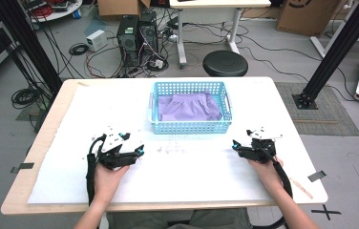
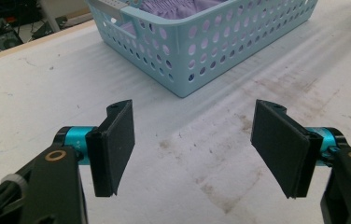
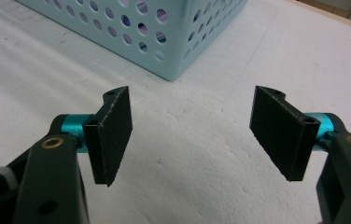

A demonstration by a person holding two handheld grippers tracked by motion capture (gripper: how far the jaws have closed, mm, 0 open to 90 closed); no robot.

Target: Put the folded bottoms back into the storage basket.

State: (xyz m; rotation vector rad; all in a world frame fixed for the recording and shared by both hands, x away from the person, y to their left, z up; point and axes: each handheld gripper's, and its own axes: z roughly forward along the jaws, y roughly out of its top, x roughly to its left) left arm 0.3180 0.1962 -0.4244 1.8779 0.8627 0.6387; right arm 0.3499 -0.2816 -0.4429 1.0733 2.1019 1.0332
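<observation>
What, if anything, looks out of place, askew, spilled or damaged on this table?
Little stands out. The blue basket sits square on the table, with the purple cloth crumpled inside it. The white table cover is scuffed with brownish smudges near the left gripper. Both grippers are open, holding nothing.

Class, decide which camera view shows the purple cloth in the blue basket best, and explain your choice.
The high view: it looks down into the blue basket, so the whole purple cloth is seen lying inside. The left gripper view catches just a strip of cloth over the rim; the right gripper view gives purple glimpses through the wall holes.
</observation>
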